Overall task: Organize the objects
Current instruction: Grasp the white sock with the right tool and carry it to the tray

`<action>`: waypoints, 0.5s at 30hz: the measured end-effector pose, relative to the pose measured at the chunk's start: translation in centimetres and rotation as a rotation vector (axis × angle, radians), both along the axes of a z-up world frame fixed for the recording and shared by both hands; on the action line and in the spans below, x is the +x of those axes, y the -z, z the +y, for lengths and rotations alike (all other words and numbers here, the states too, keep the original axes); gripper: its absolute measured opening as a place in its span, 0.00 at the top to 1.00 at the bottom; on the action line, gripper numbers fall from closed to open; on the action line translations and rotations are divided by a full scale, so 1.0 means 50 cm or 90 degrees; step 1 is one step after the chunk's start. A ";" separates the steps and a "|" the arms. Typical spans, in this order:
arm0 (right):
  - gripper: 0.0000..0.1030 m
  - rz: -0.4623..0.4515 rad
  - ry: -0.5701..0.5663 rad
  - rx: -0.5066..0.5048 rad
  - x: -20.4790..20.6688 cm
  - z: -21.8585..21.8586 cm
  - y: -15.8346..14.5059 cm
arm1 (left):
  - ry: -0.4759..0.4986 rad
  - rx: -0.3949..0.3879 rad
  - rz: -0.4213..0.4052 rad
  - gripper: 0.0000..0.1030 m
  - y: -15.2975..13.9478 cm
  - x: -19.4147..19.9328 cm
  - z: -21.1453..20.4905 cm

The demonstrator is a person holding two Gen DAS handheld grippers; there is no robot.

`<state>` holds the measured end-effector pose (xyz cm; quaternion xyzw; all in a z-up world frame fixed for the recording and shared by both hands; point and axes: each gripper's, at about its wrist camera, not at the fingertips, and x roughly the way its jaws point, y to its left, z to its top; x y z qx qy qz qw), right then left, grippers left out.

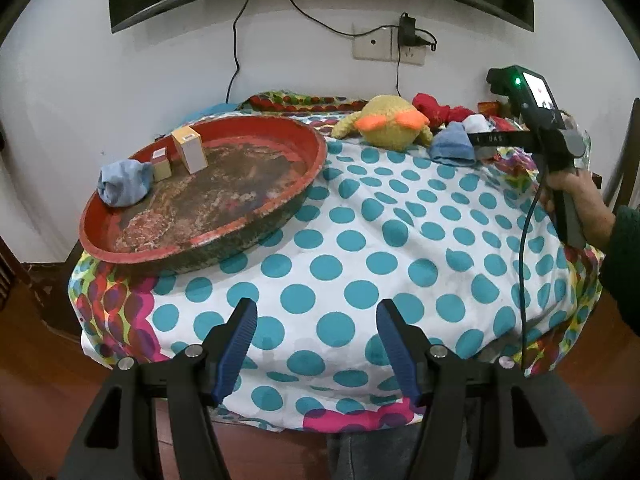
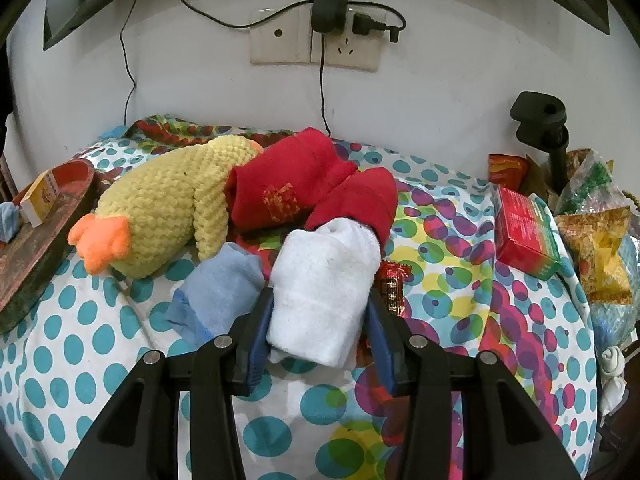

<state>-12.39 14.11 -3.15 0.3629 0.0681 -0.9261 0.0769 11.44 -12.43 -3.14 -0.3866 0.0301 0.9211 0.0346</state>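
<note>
The worktop, draped in a teal-dotted white cloth [image 1: 360, 240], is occupied by a round red tray [image 1: 304, 136], a yellow knitted plush duck [image 2: 160, 204], rolled socks and snack packets.

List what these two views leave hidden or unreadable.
- White sock, right wrist view: its sides, and whatever lies under it, are covered by the right gripper closed on it.
- Small box in the red tray, left wrist view: print too small to read; the blue sock hides its lower corner.
- Snack bags, right wrist view: cut off by the edge.
- Left gripper: open, holding nothing.
</note>
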 end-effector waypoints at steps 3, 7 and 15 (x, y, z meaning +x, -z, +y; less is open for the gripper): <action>0.59 0.006 0.011 0.001 0.002 0.004 -0.002 | -0.008 -0.017 0.016 0.38 -0.012 0.004 -0.001; 0.59 -0.007 0.020 -0.003 0.002 0.009 0.002 | -0.022 -0.032 0.022 0.38 -0.014 0.005 -0.015; 0.59 0.010 0.007 -0.020 0.041 0.001 -0.066 | -0.059 -0.009 0.001 0.38 -0.006 -0.005 -0.061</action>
